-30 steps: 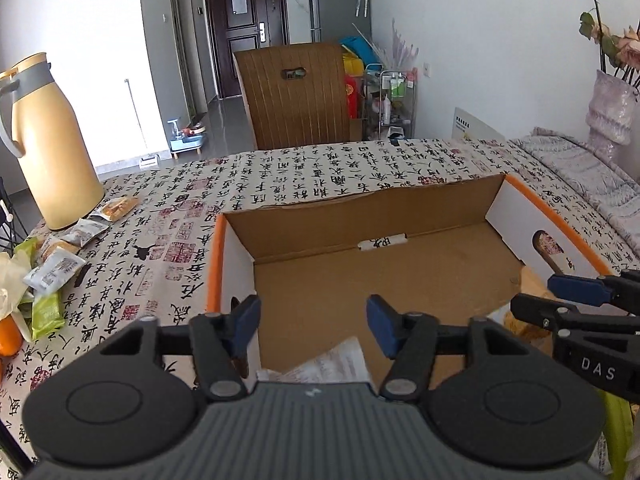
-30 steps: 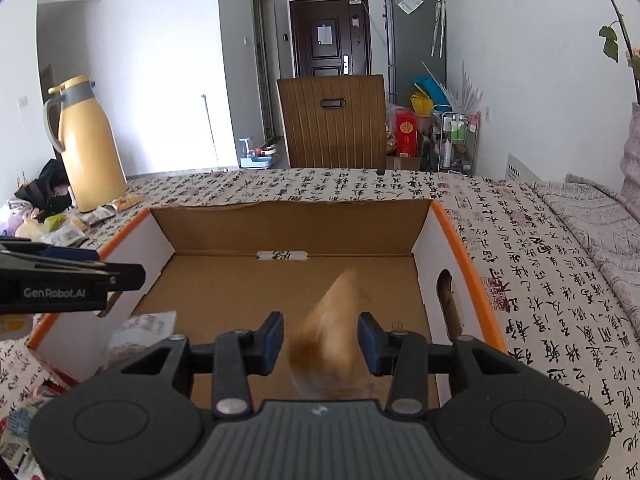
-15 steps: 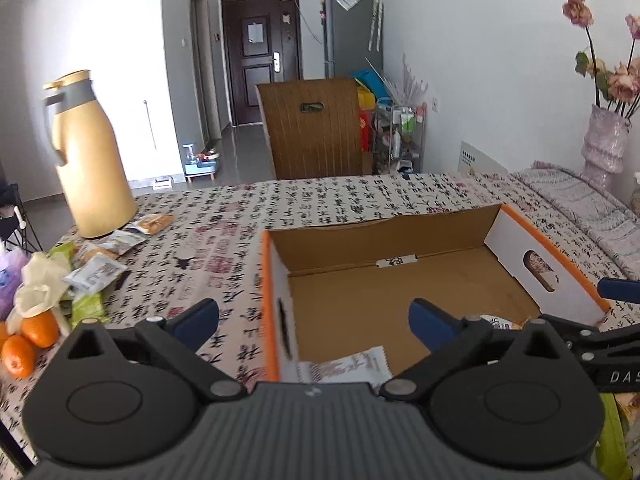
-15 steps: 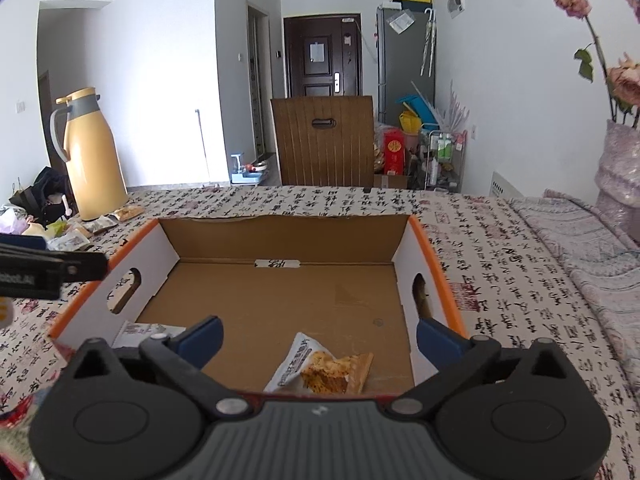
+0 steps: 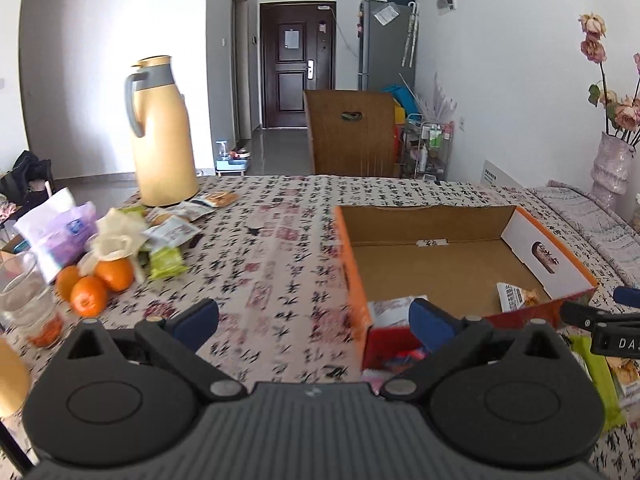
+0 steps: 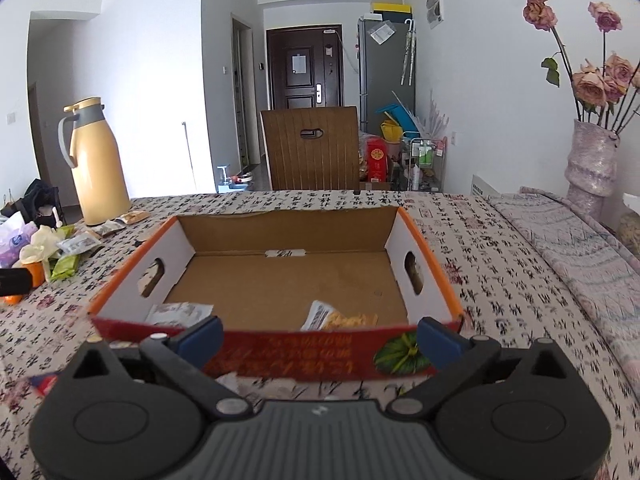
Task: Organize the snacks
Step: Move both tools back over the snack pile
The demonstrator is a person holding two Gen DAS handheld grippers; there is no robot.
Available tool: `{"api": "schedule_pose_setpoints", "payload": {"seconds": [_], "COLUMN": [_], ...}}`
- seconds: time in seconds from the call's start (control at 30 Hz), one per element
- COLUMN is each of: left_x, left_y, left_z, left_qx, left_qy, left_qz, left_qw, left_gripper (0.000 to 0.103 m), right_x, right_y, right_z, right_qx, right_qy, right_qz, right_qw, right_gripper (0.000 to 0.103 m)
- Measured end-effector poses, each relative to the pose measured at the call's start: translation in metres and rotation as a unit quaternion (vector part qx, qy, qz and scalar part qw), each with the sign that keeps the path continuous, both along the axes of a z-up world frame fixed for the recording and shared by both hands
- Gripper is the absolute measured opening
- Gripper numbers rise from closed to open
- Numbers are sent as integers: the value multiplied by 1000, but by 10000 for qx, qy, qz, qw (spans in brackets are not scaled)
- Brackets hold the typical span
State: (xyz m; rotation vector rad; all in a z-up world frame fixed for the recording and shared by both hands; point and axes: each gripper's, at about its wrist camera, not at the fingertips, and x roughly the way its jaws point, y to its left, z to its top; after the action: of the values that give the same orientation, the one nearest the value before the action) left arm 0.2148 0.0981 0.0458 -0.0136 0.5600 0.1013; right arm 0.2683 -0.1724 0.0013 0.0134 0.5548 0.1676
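An open cardboard box [image 6: 424, 240] [image 5: 352, 264] with orange rims sits on the patterned tablecloth. Inside lie a white snack packet [image 6: 178, 314] [image 5: 390, 312] at the near left and an orange snack packet [image 6: 340, 318] [image 5: 516, 296] at the near middle. My right gripper [image 6: 318, 338] is open and empty, just in front of the box's red near wall. My left gripper [image 5: 314, 320] is open and empty over the cloth at the box's near left corner. More loose snack packets [image 5: 172, 232] [image 6: 76, 246] lie at the left by the thermos.
A yellow thermos [image 5: 162, 132] [image 6: 98, 164] stands at the far left. Oranges [image 5: 100, 282], a glass [image 5: 24, 300] and a purple tissue pack [image 5: 56, 236] crowd the left edge. A vase of flowers [image 6: 592, 160] stands far right, a wooden chair [image 6: 312, 148] beyond the table. Green packets [image 5: 596, 376] lie near right.
Both grippers opened wide and drew back from the box. The orange packet left the right gripper and lies in the box. The left gripper swung left toward the snack pile.
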Motion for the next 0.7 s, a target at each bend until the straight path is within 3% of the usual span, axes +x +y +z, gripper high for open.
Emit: {"api": "schedule_pose_setpoints", "payload": {"seconds": [0.37, 0.7], "left_x": [-42, -69], "left_y": [17, 20], "left_z": [-6, -12], "left_qx": [-129, -57], "left_qy": [-89, -17], "left_qz": [-377, -568], "left_qw": [9992, 9984], "left_gripper": [103, 103], "right_x": [-69, -107], "right_y": [20, 33], "right_z": [-3, -9], "right_qx": [-71, -23], "right_qy": [85, 186], "right_qz": [-114, -54], "right_qw": [9999, 9998], "right_gripper": [103, 103]}}
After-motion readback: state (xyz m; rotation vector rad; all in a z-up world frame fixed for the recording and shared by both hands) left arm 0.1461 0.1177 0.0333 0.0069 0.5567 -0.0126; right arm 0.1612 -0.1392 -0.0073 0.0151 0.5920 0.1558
